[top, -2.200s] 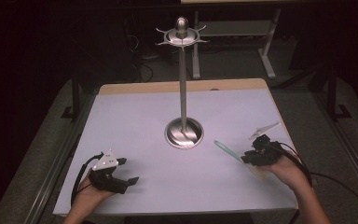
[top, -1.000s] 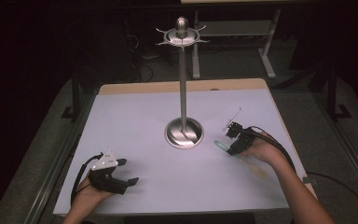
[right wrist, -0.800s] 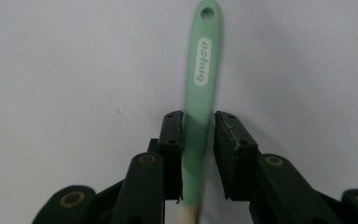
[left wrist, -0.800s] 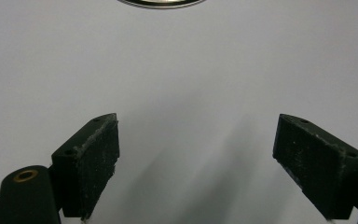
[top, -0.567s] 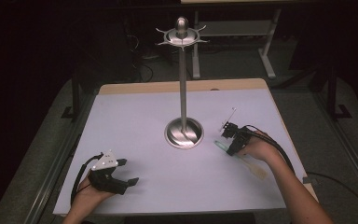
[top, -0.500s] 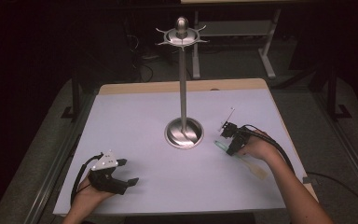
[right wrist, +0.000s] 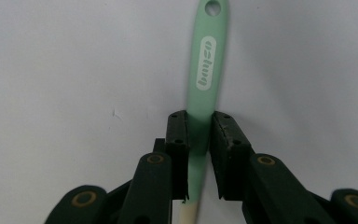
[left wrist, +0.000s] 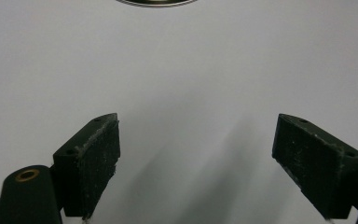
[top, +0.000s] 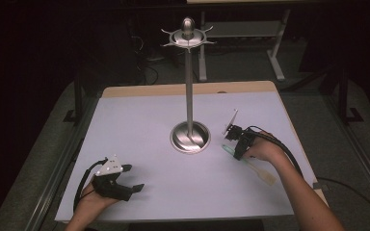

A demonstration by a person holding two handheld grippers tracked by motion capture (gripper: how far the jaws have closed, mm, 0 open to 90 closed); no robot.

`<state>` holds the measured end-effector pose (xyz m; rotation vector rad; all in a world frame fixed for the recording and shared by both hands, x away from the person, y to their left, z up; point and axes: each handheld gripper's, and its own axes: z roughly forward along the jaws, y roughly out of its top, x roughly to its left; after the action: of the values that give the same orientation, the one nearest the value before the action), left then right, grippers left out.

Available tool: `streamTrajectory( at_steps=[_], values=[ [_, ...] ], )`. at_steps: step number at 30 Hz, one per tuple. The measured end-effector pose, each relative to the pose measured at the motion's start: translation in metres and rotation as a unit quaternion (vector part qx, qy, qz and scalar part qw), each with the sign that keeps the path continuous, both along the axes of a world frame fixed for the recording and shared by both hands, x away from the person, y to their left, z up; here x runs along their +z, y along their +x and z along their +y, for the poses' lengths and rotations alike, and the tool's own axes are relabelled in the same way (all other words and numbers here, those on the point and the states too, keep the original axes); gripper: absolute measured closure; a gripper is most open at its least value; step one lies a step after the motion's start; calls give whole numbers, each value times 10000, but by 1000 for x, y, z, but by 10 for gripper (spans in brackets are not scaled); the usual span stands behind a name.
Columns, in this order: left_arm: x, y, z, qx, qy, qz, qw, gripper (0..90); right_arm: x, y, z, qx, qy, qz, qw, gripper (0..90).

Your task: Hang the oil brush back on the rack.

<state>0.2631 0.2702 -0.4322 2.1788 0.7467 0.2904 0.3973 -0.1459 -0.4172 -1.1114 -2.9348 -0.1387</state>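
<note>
- The right gripper view is showing what the high view is blurring: the right tool (right wrist: 198, 140) is straddling the mint-green handle of a spatula (right wrist: 205, 70), its jaws having just been closing, and the pads (right wrist: 177, 140) are sitting tight against both sides of the handle.
- That same view is revealing white lettering and a hanging hole at the handle's far end, with a pale cream section beginning just under the jaws.
- From the high view, the spatula (top: 257, 169) is lying flat on the tabletop (top: 139, 115), just to the right of the stand's base, its pale blade end pointing toward the person's side; whether it is lifting off the surface is hard to judge from here.
- The right tool (top: 236, 147) is hovering over the green end, with the person's hand wrapped around its body.
- The left gripper view is showing the left tool (left wrist: 196, 158) with jaws spread wide, nothing between them, and the rim of the stand's base at the top edge.
- In the high view the left tool (top: 130, 180) is resting near the front left corner, well apart from the spatula.
- A tall metal stand (top: 189, 96) with a round base and a spiked crown is rising between the two hands.
</note>
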Motion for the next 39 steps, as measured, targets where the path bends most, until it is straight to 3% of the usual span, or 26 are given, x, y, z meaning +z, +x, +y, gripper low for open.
streamTrajectory(
  at_steps=[13,17,24,30,33,39],
  values=[
    [0,0,1,-10,-34,4,10000,163,0,0,-3,-42,76,-57,9999,789],
    [0,0,1,-7,-36,0,10000,162,1,0,-6,-80,193,-42,9998,788],
    [1,0,2,-22,6,-15,10000,162,12,-4,-13,-173,543,-269,9980,788],
    [1,0,1,8,-45,-13,10000,162,27,-8,-22,-173,1032,-594,9927,788],
    [1,0,1,7,-47,-25,10000,162,35,-11,-26,-169,1305,-773,9883,788],
    [1,0,1,2,-46,-24,10000,162,45,-17,-33,-178,1620,-1061,9809,788]
  ],
)
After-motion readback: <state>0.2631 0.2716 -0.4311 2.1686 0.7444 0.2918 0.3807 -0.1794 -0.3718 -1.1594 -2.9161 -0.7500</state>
